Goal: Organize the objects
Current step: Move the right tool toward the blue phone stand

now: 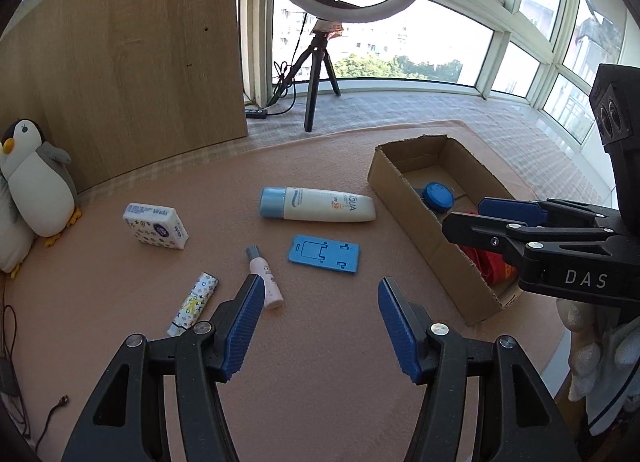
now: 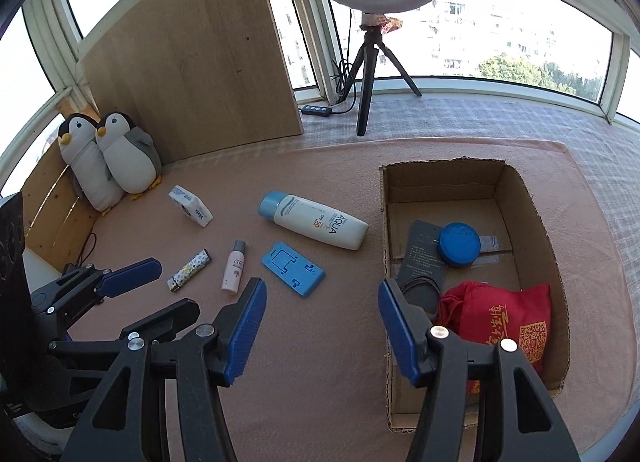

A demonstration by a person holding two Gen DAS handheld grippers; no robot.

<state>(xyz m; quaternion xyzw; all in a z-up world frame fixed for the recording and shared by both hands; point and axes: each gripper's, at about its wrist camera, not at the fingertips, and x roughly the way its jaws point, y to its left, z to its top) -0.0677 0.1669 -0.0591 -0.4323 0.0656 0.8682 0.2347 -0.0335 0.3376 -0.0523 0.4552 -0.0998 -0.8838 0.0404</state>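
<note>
Sorting partly done: 3 items in the box (image 2: 536, 198), 5 left on the table (image 2: 320, 362)
Bottle (image 2: 314, 221), stand (image 2: 293, 269), vial (image 2: 234, 266), tissues (image 2: 191, 207) and lighter (image 2: 190, 271) remain; left gripper (image 1: 320, 326) and right gripper (image 2: 320, 326) jaws released, empty

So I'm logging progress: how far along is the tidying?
Done: round blue tin, red cloth bag and dark card lie in the cardboard box. In hand: nothing; both grippers open. Left: white sunscreen bottle, blue phone stand, pink bottle, tissue pack, patterned lighter.

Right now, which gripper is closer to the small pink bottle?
Left. The left gripper hangs open just short of the small pink bottle; the right gripper, also open, sits farther off, by the cardboard box.
</note>
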